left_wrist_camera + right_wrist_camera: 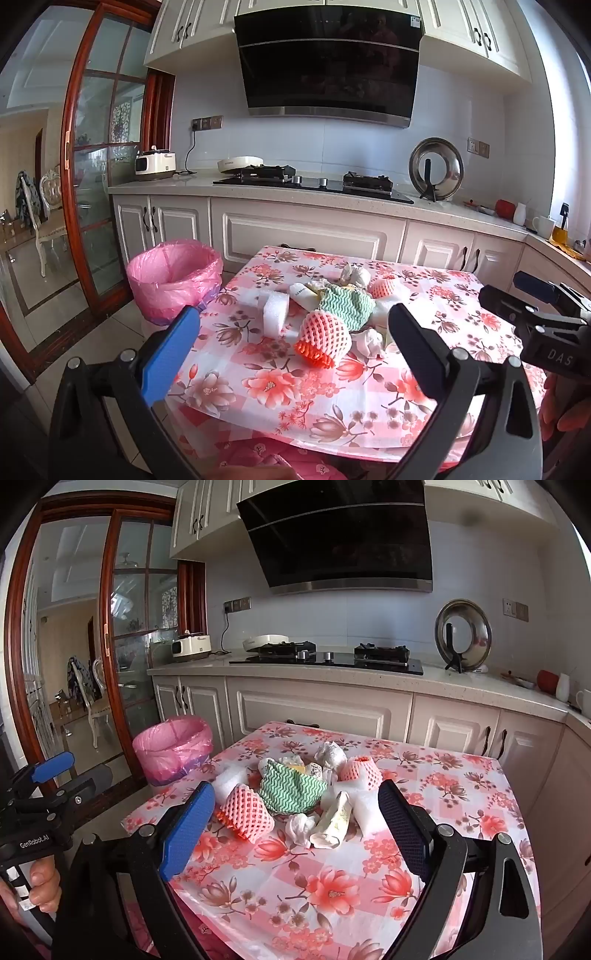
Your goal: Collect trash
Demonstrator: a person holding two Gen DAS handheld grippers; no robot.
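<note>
A heap of trash lies mid-table on the floral tablecloth (pixel 369 398): a near pink foam fruit net (pixel 323 338) (pixel 245 810), a far pink net (pixel 382 288) (pixel 360 771), a green zigzag cloth (pixel 347 304) (pixel 291 786), white foam pieces (pixel 273 308) (pixel 231 779), crumpled tissue (pixel 367 341) (pixel 299 827) and a white wrapper (pixel 334 823). A bin with a pink liner (pixel 173 280) (pixel 171 747) stands on the floor left of the table. My left gripper (pixel 291 349) is open and empty, near the table's front edge. My right gripper (pixel 297 825) is open and empty, short of the heap.
Behind the table runs a white counter (pixel 207 186) with a gas hob (pixel 314 181), a white appliance (pixel 155 164) and a steel lid on a stand (pixel 436 170). A wood-framed glass door (pixel 99 166) stands at the left. The right gripper shows at the left view's right edge (pixel 546 321).
</note>
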